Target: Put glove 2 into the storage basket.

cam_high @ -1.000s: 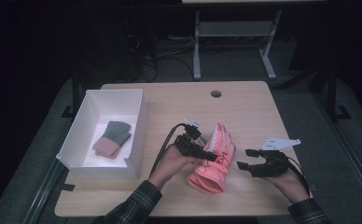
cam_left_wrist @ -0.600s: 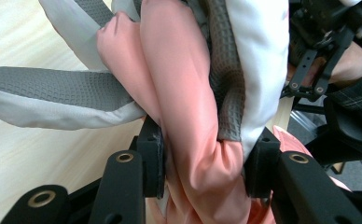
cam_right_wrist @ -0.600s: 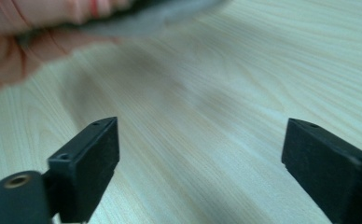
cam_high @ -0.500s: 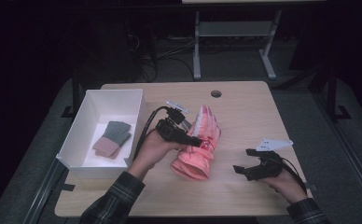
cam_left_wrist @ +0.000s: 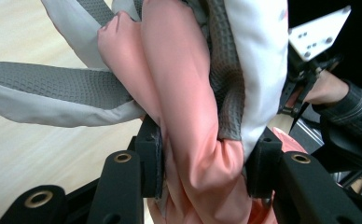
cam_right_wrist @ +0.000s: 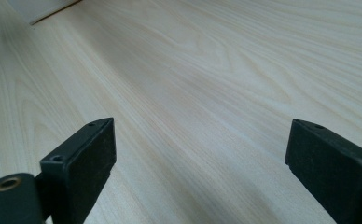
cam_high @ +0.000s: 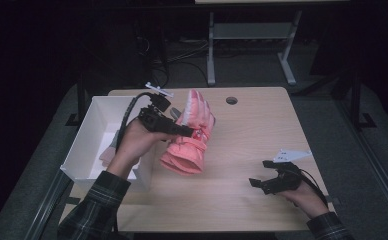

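The glove (cam_high: 189, 135) is a padded winter type with a salmon-pink quilted back, pale grey panels and a dark grey waffle-textured grip fabric on the palm side. In the left gripper view the pink shell (cam_left_wrist: 188, 116) is bunched into thick folds, and one grey-faced finger (cam_left_wrist: 58, 93) sticks out sideways. In the high view the glove hangs off the desk (cam_high: 262, 130) surface, fingers toward the far edge and the wide cuff lowest, near the left edge just beside the white box (cam_high: 89, 145). The left gripper (cam_high: 184, 132) is clamped on the glove at mid-length; both pads press into the padding. The right gripper (cam_high: 259, 175) rests near the right front corner, well apart from the glove. Its jaws have just been opening and stand wide apart with bare wood between them.
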Demonstrator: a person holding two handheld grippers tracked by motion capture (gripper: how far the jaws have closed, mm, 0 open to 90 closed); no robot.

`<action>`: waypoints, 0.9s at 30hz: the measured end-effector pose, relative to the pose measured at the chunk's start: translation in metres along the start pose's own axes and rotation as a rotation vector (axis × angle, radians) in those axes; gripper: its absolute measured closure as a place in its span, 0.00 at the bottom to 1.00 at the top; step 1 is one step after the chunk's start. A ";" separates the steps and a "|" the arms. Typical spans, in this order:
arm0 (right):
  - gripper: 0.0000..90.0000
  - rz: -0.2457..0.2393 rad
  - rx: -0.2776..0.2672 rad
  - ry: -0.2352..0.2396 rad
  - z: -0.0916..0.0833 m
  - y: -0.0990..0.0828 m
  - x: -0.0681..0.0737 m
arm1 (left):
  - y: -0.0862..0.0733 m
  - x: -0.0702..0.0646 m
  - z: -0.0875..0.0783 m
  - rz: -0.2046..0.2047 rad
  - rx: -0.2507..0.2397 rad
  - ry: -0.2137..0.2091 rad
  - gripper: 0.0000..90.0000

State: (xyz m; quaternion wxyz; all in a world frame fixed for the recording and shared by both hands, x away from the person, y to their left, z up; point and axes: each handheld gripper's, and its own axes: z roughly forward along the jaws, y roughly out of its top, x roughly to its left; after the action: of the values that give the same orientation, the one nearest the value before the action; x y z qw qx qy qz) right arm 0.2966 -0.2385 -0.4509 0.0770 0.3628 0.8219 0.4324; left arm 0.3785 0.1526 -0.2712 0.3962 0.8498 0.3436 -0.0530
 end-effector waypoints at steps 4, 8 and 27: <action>0.03 0.008 0.013 -0.001 0.002 0.000 0.000 | 0.000 0.009 -0.023 -0.018 -0.021 0.038 0.63; 0.02 0.011 0.028 -0.006 0.004 0.000 0.002 | -0.004 0.019 -0.046 -0.048 -0.052 0.062 0.63; 0.00 -0.008 0.060 -0.031 0.009 -0.003 0.003 | -0.044 0.077 -0.115 -0.155 -0.080 0.214 0.63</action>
State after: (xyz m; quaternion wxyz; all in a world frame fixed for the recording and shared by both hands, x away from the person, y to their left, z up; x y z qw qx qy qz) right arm 0.2970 -0.2314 -0.4585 0.0807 0.3681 0.8347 0.4016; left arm 0.3882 0.2960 -0.2494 0.3856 0.8049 0.4506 0.0212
